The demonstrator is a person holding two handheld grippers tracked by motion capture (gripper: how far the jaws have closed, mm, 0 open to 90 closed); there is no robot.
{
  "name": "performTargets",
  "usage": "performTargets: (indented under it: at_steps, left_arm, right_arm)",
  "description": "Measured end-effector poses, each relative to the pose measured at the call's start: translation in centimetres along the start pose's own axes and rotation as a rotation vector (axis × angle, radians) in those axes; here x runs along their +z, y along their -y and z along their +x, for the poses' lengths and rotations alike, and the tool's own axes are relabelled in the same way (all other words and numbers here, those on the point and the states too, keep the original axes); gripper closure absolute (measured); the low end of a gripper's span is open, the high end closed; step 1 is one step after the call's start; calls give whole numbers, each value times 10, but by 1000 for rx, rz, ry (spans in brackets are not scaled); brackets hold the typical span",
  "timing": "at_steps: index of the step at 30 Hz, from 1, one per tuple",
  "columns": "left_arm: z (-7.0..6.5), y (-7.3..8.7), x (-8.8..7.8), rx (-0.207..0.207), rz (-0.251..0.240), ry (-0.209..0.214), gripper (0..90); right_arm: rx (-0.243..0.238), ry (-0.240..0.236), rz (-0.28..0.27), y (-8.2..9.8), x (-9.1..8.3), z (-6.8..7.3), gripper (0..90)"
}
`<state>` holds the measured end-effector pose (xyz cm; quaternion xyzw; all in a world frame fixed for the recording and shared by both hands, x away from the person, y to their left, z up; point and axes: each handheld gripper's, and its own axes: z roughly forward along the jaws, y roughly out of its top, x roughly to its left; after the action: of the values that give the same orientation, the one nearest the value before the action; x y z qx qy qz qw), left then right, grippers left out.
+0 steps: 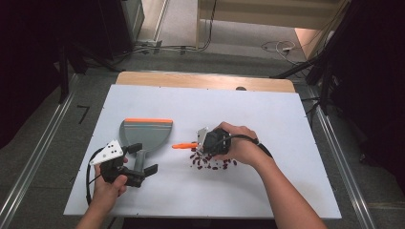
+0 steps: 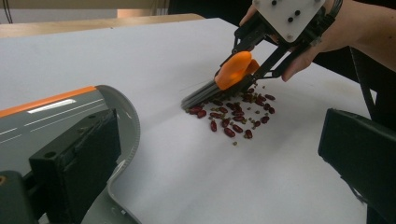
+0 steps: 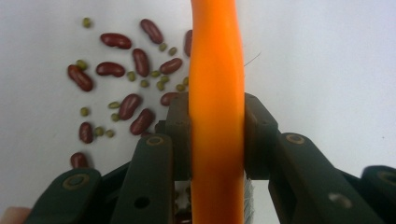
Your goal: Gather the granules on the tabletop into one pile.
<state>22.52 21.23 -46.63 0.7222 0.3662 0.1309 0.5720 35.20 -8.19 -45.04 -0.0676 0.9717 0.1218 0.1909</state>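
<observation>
White desk [image 1: 286, 124], sweeping step: right tongs [image 2: 254, 72] clamped on the orange brush [image 2: 233, 70], bristles beside the scattered beans [image 2: 233, 116]; left tongs [image 1: 143, 160] stand apart astride the dustpan [image 1: 143, 131] handle, so short, low strokes toward its lip seem best.

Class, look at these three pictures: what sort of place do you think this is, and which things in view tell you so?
Probably a lab or workshop rigged for recording. A white board tops a wooden table amid loose floor cables. The handheld right gripper clamps a brush over scattered beans, near a dustpan.
</observation>
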Motion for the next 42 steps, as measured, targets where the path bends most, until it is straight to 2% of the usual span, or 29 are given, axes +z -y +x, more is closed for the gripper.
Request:
performTargets:
  at_steps: [2, 5, 7, 8, 10, 12, 13, 14, 16, 17, 19, 21, 22, 23, 24, 26, 27, 29, 30, 31, 32, 33, 34, 35, 36, 37, 39, 41, 42]
  left_arm:
    - [0, 0, 0, 2, 3, -3, 0]
    - [1, 0, -1, 1, -3, -2, 0]
    - [2, 0, -2, 0, -3, -6, 0]
    - [2, 0, -2, -3, -5, -7, 0]
    - [3, 0, -2, -5, -5, -7, 0]
    - [3, 0, -2, -4, -7, -7, 0]
    - [3, 0, -2, -5, -9, -10, 0]
    - [3, 0, -2, -5, -10, -11, 0]
    - [3, -1, -2, -6, -10, -12, 0]
    - [3, -1, -3, -6, -9, -12, 0]
    - [2, -1, -3, -7, -10, -13, 0]
    - [2, -1, -3, -5, -9, -13, 0]
    - [2, -1, -3, -6, -11, -13, 0]
    - [2, -1, -3, -5, -11, -13, 0]
    - [2, -1, -3, -5, -11, -12, 0]
    - [2, -1, -3, -5, -10, -11, 0]
    - [2, -1, -3, -4, -9, -12, 0]
    - [2, -1, -3, -5, -9, -11, 0]
    - [3, -1, -3, -4, -9, -12, 0]
    - [3, -1, -3, -4, -9, -12, 0]
    - [3, -1, -4, -4, -9, -12, 0]
    - [3, -1, -4, -4, -9, -13, 0]
    - [4, -1, -4, -5, -13, -15, 0]
    - [4, -1, -4, -5, -13, -15, 0]
    - [4, -1, -5, -6, -14, -15, 0]
    - [4, -1, -5, -9, -15, -15, 0]
    - [4, 0, -4, -8, -12, -14, 0]
    - [3, 0, -4, -6, -9, -13, 0]
    - [3, 0, -3, -5, -7, -12, 0]
  right_arm:
    - [-4, 23, -6, 0, -2, 0, 678]
    - [44, 69, -17, 1, -9, -4, 684]
    - [52, 118, -42, 3, -16, -8, 686]
    - [52, 118, -42, 3, -16, -8, 686]
    - [88, 124, -56, 3, -27, -13, 687]
    - [136, 97, -80, 2, -39, -16, 686]
    - [279, 35, -116, -2, -49, -20, 687]
    - [357, -6, -136, -4, -53, -22, 687]
    - [463, -86, -155, -10, -59, -21, 687]
    - [499, -119, -143, -14, -60, -20, 687]
    - [531, -174, -140, -21, -57, -18, 687]
    - [561, -258, -128, -27, -51, -17, 687]
    - [561, -258, -128, -27, -51, -17, 687]
    - [603, -356, -159, -31, -43, -17, 687]
    - [630, -417, -165, -33, -38, -18, 687]
    - [689, -487, -165, -36, -27, -19, 687]
    - [689, -487, -165, -36, -27, -19, 687]
    - [749, -550, -152, -36, -15, -22, 687]
    - [817, -612, -157, -34, -1, -25, 687]
    - [842, -652, -162, -33, 6, -26, 687]
    - [842, -652, -162, -33, 6, -26, 687]
    - [863, -693, -170, -32, 13, -26, 687]
    - [898, -707, -162, -29, 24, -27, 688]
    - [904, -680, -153, -28, 27, -27, 688]
    - [904, -680, -153, -28, 27, -27, 688]
    - [939, -652, -147, -25, 31, -29, 688]
    - [945, -611, -124, -23, 33, -29, 685]
    - [962, -598, -119, -22, 33, -29, 683]
    - [971, -565, -106, -19, 34, -28, 677]
